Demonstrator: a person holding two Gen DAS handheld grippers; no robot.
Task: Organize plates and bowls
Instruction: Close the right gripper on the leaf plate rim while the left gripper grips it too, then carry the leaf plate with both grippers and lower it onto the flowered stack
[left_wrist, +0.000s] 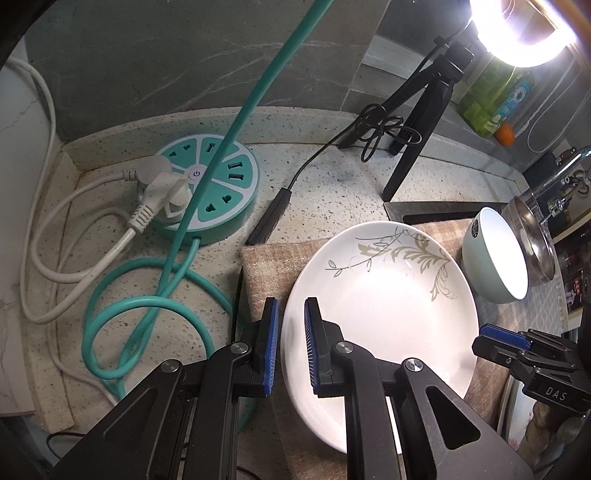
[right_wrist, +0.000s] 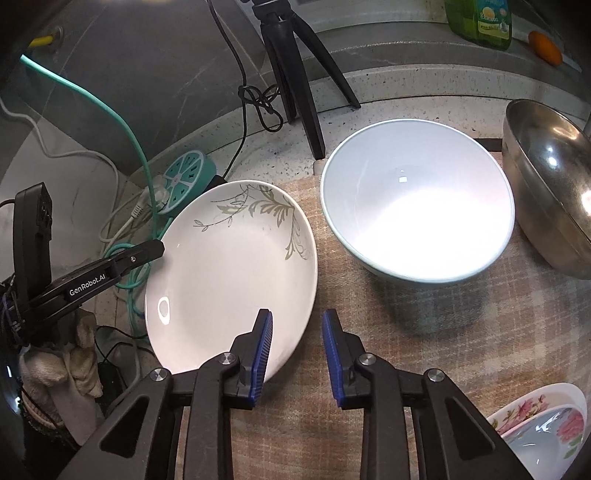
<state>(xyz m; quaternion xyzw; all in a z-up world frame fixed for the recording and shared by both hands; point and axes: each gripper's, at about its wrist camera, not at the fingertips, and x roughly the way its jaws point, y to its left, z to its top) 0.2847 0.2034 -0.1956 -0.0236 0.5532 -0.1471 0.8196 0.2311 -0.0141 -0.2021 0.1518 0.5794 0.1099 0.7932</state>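
A white plate with a grey leaf pattern (left_wrist: 384, 314) lies on a checked cloth (left_wrist: 266, 269). My left gripper (left_wrist: 290, 345) straddles its left rim, jaws a little apart, one pad outside and one over the plate. My right gripper (right_wrist: 297, 356) is open and straddles the same plate (right_wrist: 229, 273) at its near right rim; it also shows in the left wrist view (left_wrist: 502, 339). A pale green bowl, white inside (right_wrist: 417, 199), stands right of the plate. A steel bowl (right_wrist: 550, 188) stands further right.
A round teal power strip (left_wrist: 210, 192) with white and teal cables sits left of the cloth. A black tripod (right_wrist: 295, 74) stands behind the dishes. A flowered bowl (right_wrist: 546, 428) sits at the near right. A green bottle (right_wrist: 480, 18) and an orange (right_wrist: 545, 46) stand on the back ledge.
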